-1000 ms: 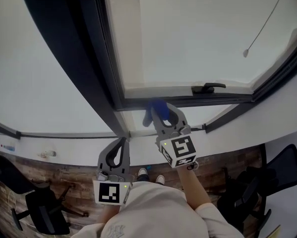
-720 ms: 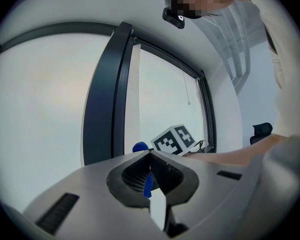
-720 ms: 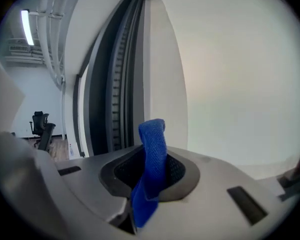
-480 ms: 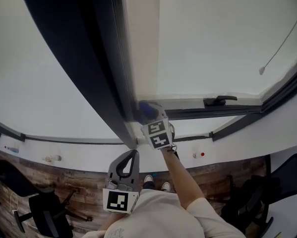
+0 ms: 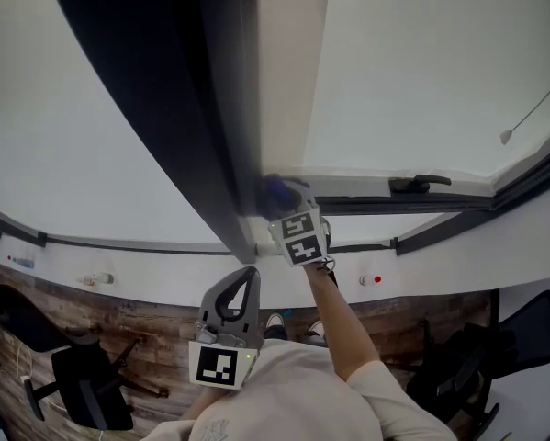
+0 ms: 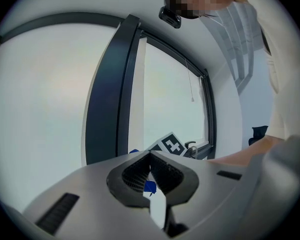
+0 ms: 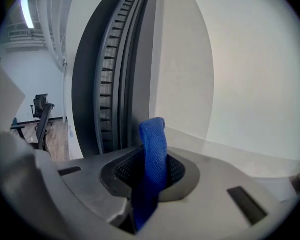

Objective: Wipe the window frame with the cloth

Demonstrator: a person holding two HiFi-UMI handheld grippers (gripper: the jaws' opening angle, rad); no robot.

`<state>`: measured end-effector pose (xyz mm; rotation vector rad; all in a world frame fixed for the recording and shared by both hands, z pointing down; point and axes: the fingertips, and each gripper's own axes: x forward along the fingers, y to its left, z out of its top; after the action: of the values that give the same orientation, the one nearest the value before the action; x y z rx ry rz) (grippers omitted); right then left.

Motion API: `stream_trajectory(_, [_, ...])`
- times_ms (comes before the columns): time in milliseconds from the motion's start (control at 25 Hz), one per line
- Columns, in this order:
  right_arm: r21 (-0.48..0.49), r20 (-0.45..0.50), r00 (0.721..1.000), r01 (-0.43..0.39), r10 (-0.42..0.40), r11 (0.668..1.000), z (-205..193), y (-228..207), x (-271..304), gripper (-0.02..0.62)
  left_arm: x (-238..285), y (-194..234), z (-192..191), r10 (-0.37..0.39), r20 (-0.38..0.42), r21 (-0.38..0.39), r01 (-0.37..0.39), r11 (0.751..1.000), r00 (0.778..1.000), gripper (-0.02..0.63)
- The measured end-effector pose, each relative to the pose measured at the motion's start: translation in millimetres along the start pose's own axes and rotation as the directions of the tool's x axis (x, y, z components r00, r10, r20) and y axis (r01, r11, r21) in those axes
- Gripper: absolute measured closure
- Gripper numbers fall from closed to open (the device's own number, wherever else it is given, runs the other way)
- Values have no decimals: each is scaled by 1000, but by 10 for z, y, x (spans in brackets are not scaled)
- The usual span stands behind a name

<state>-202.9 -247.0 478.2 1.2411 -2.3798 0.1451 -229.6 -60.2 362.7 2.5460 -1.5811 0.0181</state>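
- Head view: the cloth [image 5: 276, 189] is smeared by blur and mostly tucked behind the right gripper [image 5: 286, 202].
- The window frame [image 5: 224, 90] runs off the top edge.
- The small items [image 5: 93, 280] low on the left wall are too tiny to name.

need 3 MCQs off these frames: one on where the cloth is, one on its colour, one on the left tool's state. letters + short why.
1. Where is the cloth?
A. in a bucket
B. clamped in the right tool
C. folded on a desk

2. What colour is the cloth?
A. white
B. yellow
C. blue

3. What state is the left tool in?
A. shut, nothing gripped
B. wide open
C. shut on a sponge

Answers:
1 B: the right gripper view shows the cloth standing up between that tool's jaws.
2 C: it reads blue in the right gripper view and the head view.
3 A: the left gripper view shows the jaw tips meeting with nothing between them.
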Motion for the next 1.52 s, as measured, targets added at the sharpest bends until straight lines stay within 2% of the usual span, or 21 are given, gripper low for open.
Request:
stream_trajectory(120, [0,-2,1000,4,-4,1000,-4,2,-3,526,5,73,-50,7,-13,34,-7,999,1000,597])
stream_trajectory(240, [16,15,1000,-6,6,1000,7,-4,-23,526,43,73,-16,6,-4,12,-6,1000,1000,597])
stream_trajectory(440, [20,30,1000,-6,5,1000,9,-29,-24,526,102,51,-88,-18,-28,53,20,998,999,597])
stream_trajectory(600, [50,35,999,1,-3,999,17,-26,-29,526,131,33,-26,-18,-9,19,19,1000,1000,597])
stream_trajectory(680, [65,35,999,6,-9,998,18,-33,-28,526,132,37,-45,-19,-16,26,19,999,1000,597])
stream_trajectory(800, [61,27,1000,2,-4,998,14,-41,-32,526,135,25,-65,-22,-22,34,23,999,1000,597])
stream_trajectory(960, [53,15,1000,-11,10,999,4,-39,-36,526,140,6,-6,-19,-2,-6,19,1000,1000,597])
stream_trajectory(1120, [57,13,1000,-9,9,998,-13,-95,-63,526,125,10,-81,-27,-25,42,28,999,999,597])
stream_trajectory(1520, [100,12,1000,14,-15,995,-95,-336,-174,526,187,-72,-76,-34,-29,29,35,999,999,597])
